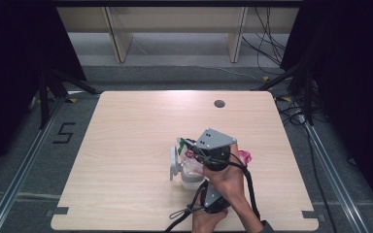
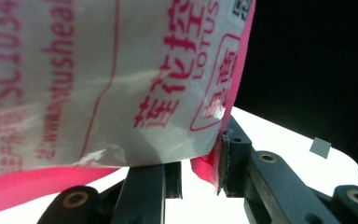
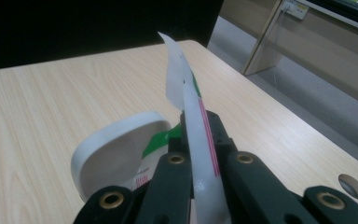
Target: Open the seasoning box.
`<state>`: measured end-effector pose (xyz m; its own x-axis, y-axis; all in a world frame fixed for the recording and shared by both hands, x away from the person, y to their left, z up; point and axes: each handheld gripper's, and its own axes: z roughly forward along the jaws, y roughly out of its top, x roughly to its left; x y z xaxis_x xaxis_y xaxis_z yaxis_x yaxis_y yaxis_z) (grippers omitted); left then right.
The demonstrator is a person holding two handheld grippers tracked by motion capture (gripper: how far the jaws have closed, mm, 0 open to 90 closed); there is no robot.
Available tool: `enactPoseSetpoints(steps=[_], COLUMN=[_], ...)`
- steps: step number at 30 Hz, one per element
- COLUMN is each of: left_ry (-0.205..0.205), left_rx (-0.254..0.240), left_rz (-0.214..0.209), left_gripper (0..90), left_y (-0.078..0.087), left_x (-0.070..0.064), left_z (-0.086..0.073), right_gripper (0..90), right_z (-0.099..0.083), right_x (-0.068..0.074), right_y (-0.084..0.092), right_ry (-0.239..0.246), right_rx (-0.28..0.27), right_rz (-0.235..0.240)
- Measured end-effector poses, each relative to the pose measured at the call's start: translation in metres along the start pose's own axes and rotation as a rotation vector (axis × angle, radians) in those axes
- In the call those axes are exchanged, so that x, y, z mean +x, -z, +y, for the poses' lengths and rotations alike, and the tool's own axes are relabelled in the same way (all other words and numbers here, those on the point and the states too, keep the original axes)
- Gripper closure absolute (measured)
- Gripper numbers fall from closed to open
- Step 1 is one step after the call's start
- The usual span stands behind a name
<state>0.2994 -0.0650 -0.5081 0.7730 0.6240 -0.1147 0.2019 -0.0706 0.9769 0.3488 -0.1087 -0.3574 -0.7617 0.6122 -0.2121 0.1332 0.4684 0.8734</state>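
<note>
A white packet with a pink rim and red print point(image 2: 98, 79) fills most of the left gripper view. My left gripper point(image 2: 200, 172) is shut on its pink lower corner, which lies against the right-hand pad. In the right gripper view my right gripper point(image 3: 199, 128) is shut on the packet's thin upper edge point(image 3: 179, 74), which stands up between the jaws. From above, the right gripper point(image 1: 189, 150) holds the packet point(image 1: 245, 156) over a small white container point(image 1: 190, 178) with its lid point(image 1: 174, 162) swung open. The left gripper point(image 1: 205, 187) is just below it, under the hands.
The light wooden table point(image 1: 136, 126) stretches away left and back of the hands. It has a round cable hole point(image 1: 219, 103) near its far edge. Wooden shelving legs and cables stand on the floor beyond the table.
</note>
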Motion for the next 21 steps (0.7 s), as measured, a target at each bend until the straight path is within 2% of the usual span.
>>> enactPoseSetpoints(steps=[3, 5, 8, 9, 16, 21], left_ry=[0.001, 0.003, -0.003, 0.002, 0.005, 0.006], left_rx=[0.006, 0.006, 0.011, 0.01, 0.008, 0.003], left_rz=[0.0, -0.002, 0.001, 0.0, -0.001, -0.004], left_gripper=[73.7, 73.7, 73.8, 73.8, 73.9, 73.9], left_y=[-0.0016, -0.0012, -0.0015, -0.0018, -0.0021, -0.0016], left_x=[-0.0006, 0.0, 0.0, -0.0002, 0.0001, -0.0003], left_z=[-0.0012, -0.001, -0.0007, -0.001, -0.0008, -0.0009], right_gripper=[90.0, 90.0, 90.0, 90.0, 90.0, 90.0], right_z=[-0.001, -0.0019, -0.0008, -0.0012, -0.0014, -0.0016], right_x=[0.0011, 0.0016, -0.0011, -0.0005, -0.0005, -0.0013], right_y=[-0.002, -0.0027, -0.001, -0.0019, -0.0018, -0.0011], right_ry=[0.018, -0.001, 0.007, 0.01, 0.013, -0.007], right_rx=[0.016, 0.02, 0.003, 0.016, 0.016, 0.005], right_rz=[-0.01, -0.01, -0.01, -0.005, -0.001, -0.007])
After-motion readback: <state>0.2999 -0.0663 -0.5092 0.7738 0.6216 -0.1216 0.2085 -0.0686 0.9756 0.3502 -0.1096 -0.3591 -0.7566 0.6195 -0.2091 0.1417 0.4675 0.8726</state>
